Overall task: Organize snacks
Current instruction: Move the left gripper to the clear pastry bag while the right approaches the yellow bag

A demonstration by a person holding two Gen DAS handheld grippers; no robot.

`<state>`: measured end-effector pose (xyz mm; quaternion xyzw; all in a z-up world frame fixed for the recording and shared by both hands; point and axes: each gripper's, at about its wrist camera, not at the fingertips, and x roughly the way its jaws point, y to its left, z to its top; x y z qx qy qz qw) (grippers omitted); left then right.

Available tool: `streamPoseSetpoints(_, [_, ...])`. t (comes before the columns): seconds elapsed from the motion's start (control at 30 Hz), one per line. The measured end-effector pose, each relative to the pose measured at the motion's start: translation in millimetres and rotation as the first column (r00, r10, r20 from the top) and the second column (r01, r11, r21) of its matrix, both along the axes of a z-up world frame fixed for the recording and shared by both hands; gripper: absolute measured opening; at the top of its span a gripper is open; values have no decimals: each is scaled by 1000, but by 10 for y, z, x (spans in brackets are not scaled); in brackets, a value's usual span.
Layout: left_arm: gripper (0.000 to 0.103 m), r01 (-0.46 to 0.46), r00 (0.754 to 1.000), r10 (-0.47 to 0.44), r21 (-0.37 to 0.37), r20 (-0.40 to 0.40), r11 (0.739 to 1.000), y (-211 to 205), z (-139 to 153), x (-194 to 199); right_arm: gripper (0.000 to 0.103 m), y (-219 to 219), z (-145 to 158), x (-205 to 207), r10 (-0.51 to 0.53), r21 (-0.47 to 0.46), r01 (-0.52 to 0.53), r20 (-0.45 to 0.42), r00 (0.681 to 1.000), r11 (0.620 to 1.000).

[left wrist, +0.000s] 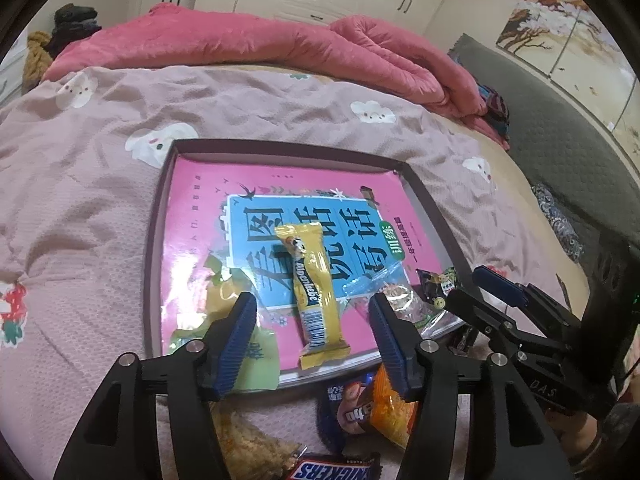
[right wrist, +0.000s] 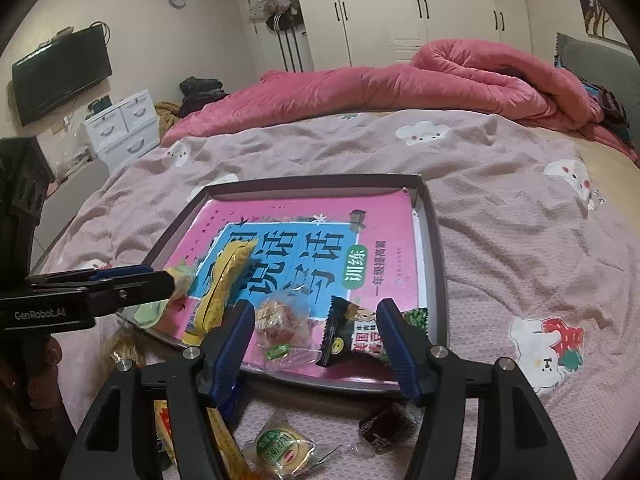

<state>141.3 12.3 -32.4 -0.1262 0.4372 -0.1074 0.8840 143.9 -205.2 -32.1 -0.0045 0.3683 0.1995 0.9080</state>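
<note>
On the bed, a shallow tray [left wrist: 158, 240] holds a yellow snack bar [left wrist: 314, 292]. Left gripper [left wrist: 314, 334] and right gripper [right wrist: 316, 338] hover spread, empty. Best gather loose snacks beside the tray next, one apiece.

"snickers" on a brown bar wrapper [left wrist: 336, 470], "genrobot.ai" on the left tongs [right wrist: 162, 282]

Tray far half: we are seeing the pink book [left wrist: 192, 216] lying bare toward the far rim of the tray [left wrist: 280, 145], free for a gripper.
Tray near half: the yellow bar [left wrist: 316, 292], clear candy bag [right wrist: 280, 320] and black packet [right wrist: 344, 332] are crowding it.
Near side: loose snacks, including a Snickers bar [left wrist: 336, 470], are blocking the bedspread [right wrist: 520, 240].
Beyond the tray: bedspread is lying open up to the red quilt [left wrist: 240, 44].
</note>
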Motion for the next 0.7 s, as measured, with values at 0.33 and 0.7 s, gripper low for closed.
streamPoseSetpoints(0.33, [69, -28, 999, 28, 8, 18, 1000, 104, 114, -65, 67, -89, 48, -3, -32, 28, 32, 5, 999, 999])
streamPoseSetpoints(0.7, [75, -36, 999, 35, 28, 30, 999, 151, 185, -132, 75, -185, 127, -45, -66, 54, 65, 25, 997, 996])
